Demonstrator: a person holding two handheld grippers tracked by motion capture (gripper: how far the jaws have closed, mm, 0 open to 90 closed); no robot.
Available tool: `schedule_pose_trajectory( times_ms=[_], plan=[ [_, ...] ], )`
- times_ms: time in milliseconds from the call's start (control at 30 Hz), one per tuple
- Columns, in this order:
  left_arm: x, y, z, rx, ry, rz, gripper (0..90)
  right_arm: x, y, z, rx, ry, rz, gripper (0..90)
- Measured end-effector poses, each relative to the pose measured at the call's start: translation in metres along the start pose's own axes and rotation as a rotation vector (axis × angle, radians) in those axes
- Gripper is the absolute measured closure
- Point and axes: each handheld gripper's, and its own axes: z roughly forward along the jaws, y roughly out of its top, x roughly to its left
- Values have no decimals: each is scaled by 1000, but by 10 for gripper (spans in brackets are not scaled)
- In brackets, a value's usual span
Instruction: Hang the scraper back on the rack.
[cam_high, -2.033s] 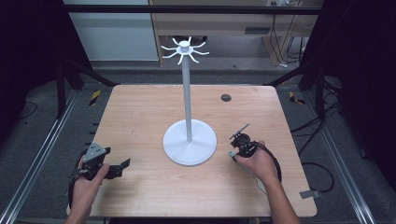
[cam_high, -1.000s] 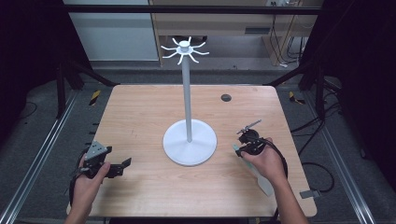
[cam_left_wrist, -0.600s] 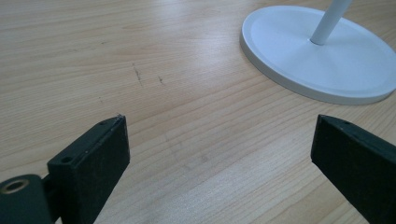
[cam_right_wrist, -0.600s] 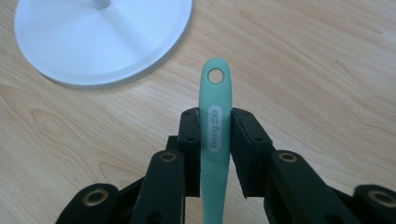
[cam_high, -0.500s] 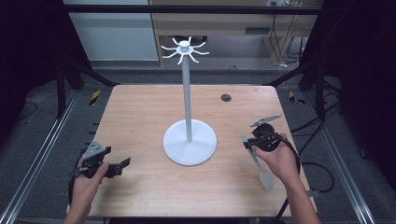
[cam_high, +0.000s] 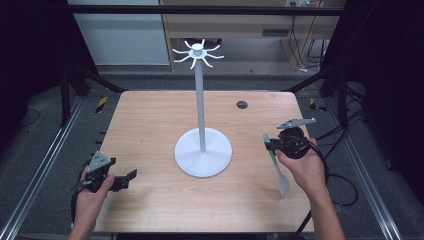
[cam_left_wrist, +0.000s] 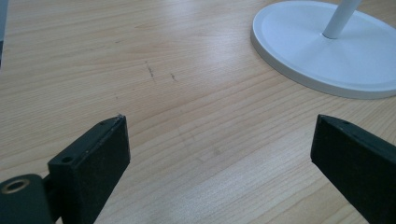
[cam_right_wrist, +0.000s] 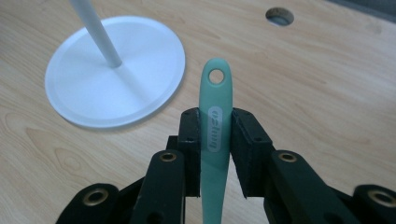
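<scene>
High view: a wooden table (cam_high: 150, 130) inside a dark framed bay carries a white hook stand (cam_high: 202, 150) at its centre. The right gripper (cam_high: 287, 142), right of the stand's base, holds a pale green utensil (cam_high: 280, 175) that trails back along the person's wrist; the left gripper (cam_high: 112, 176) rests near the table's front left, apart from everything.

Left gripper view: jaws spread wide and empty, with the stand's base ahead and to their right.

Right gripper view: jaws clamped on the utensil's handle (cam_right_wrist: 215, 116) just below its hanging hole. The grip is narrow, so the utensil might pivot or slip. Its working end is cut off, so its type is uncertain.
</scene>
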Motion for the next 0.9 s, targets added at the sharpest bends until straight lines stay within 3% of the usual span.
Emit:
schedule_pose_trajectory(
  times_ms=[433,467,900],
  plan=[
    [0,0,0,-7,-4,-11,44,8,23,-20,-106,7,-23,745],
    [0,0,-1,-7,-3,-8,44,10,26,-22,-118,-1,-45,745],
    [1,-1,-2,-8,2,-10,46,18,30,-34,-189,0,-34,745]
  ],
)
